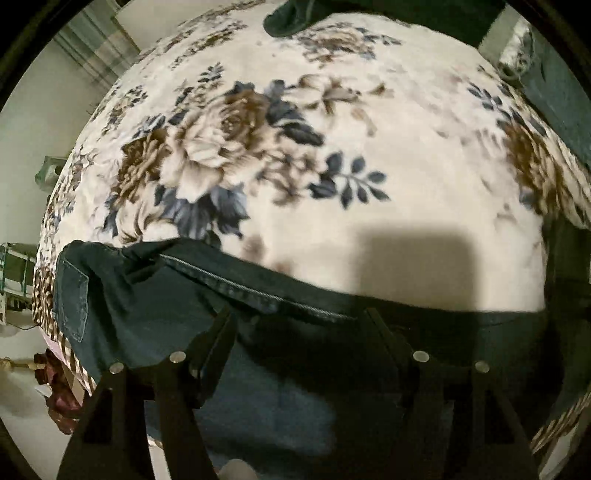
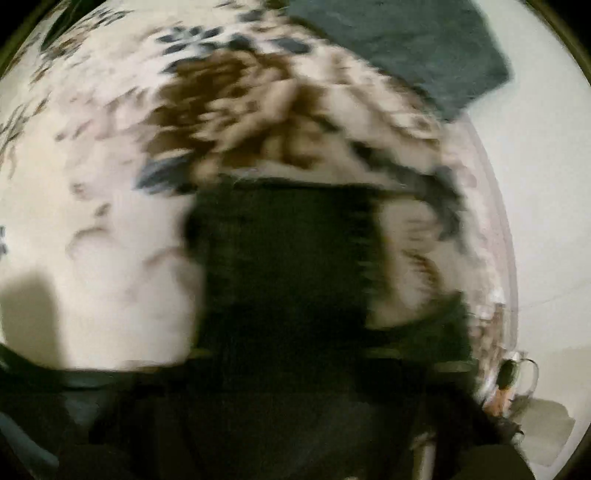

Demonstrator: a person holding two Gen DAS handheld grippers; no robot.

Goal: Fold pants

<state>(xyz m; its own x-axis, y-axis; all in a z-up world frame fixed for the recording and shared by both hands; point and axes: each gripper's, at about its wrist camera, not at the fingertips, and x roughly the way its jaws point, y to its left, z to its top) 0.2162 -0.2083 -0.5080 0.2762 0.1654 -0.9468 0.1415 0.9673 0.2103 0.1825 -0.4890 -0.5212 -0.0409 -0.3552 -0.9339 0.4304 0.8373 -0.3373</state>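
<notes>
Dark denim pants [image 1: 155, 295] lie across the near edge of a floral blanket [image 1: 406, 177], waistband and a back pocket at the left. My left gripper [image 1: 299, 314] hovers over the pants with its two black fingers spread wide and nothing between them. The right wrist view is heavily motion-blurred. It shows a dark length of the pants [image 2: 284, 266] running up the middle over the blanket [image 2: 110, 229]. The right gripper's fingers are lost in the dark blur at the bottom, so I cannot tell how its jaws stand.
A folded dark garment [image 2: 413, 48] lies at the far side of the blanket; it also shows in the left wrist view [image 1: 561, 96]. Another dark cloth [image 1: 291, 18] sits at the far edge. The pale floor [image 2: 546, 206] lies beyond the blanket's right edge.
</notes>
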